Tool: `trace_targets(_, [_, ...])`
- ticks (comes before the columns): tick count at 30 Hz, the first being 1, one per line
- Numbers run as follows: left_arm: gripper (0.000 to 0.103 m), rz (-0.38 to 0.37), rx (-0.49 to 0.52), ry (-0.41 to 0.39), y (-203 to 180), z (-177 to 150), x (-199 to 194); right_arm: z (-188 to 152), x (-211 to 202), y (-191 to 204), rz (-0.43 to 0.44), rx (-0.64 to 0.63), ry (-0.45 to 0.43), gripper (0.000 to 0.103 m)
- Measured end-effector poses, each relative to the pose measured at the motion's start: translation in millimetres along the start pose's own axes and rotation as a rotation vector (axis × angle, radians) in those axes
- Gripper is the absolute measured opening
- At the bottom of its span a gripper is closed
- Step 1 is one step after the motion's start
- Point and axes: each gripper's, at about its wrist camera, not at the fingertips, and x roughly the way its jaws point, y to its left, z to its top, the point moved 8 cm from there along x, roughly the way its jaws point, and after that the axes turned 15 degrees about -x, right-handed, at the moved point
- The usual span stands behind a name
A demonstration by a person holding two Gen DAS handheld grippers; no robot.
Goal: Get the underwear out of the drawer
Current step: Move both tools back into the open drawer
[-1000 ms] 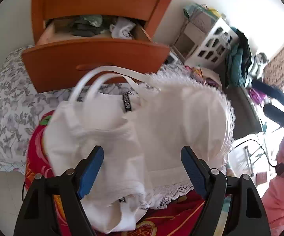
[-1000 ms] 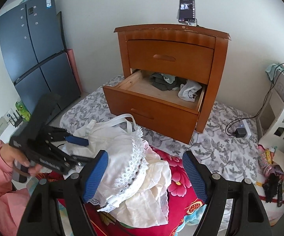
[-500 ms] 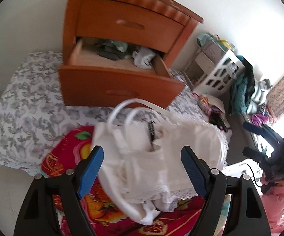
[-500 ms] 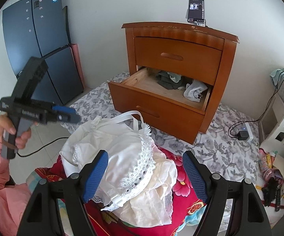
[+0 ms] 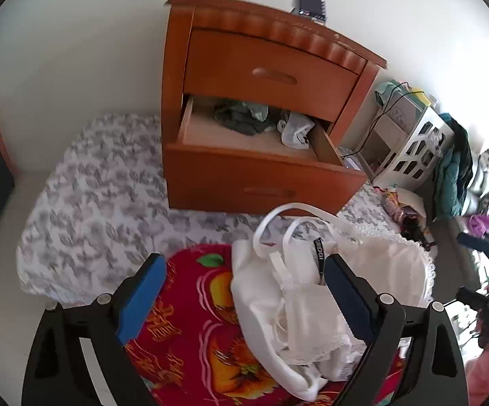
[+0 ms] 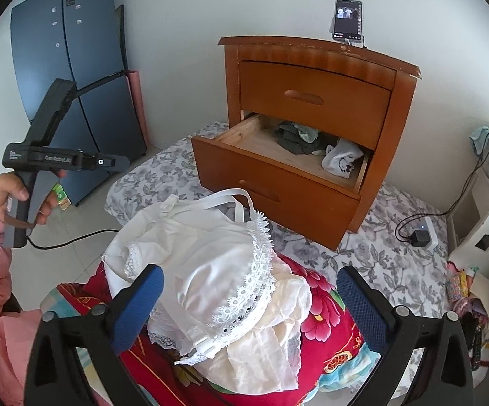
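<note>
Underwear [image 6: 210, 270], white lace pile on red floral blanket [image 6: 322, 311], lies below both jaws; both just opened wide, holding nothing. Nightstand drawer [image 6: 278, 182] ahead open w/ more clothes.

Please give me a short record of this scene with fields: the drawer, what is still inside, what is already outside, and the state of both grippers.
drawer: lower drawer of the wooden nightstand, pulled open
inside: dark green clothes and a white printed garment
outside: pile of white underwear on the red flowered cloth
left gripper: open, jaws just widened, holds nothing
right gripper: open, jaws just widened, above the pile, holds nothing
</note>
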Motion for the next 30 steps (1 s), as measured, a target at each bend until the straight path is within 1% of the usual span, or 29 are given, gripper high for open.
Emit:
trace_targets(4, [0.095,-0.028,0.024,-0.034,-6.4,2.8,-7.3,0.0,0.5,1.6,0.005,-0.004,-0.001,0.103])
trace_targets(8, [0.095,-0.054,0.036,-0.104,-8.5,10.1,-20.1,0.1,0.9,1.5,0.0,-0.005,-0.002,0.103])
trace_targets(12, [0.095,-0.083,0.014,-0.171,-3.7,20.9,-28.0,-0.3,-1.6,-4.3,-0.012,0.011,-0.015,0.103])
trace_targets(17, [0.095,-0.089,-0.026,-0.23,10.9,30.6,-26.9,0.2,-9.4,-22.1,-0.044,0.054,-0.045,0.103])
trace_targets(20, [0.095,-0.087,-0.026,-0.251,16.2,35.9,-21.5,-2.5,-12.9,-36.1,-0.061,0.082,-0.059,0.103])
trace_targets(22, [0.095,-0.073,-0.016,-0.271,18.9,43.2,-17.3,-4.2,-12.0,-48.1,-0.073,0.105,-0.063,0.103])
trace_targets(24, [0.095,-0.053,-0.007,-0.289,21.4,58.3,-10.9,-3.9,-8.0,-61.4,-0.077,0.129,-0.062,0.103])
trace_targets(26, [0.095,-0.05,-0.015,-0.291,22.4,74.1,-5.0,0.6,-0.9,-78.0,-0.081,0.149,-0.06,0.103])
trace_targets(29, [0.095,-0.078,-0.052,-0.289,21.1,106.2,5.9,15.7,15.6,-106.0,-0.097,0.172,-0.044,0.103])
trace_targets(30, [0.095,-0.089,-0.056,-0.289,19.1,111.9,7.7,20.4,20.0,-112.6,-0.1,0.177,-0.042,0.103])
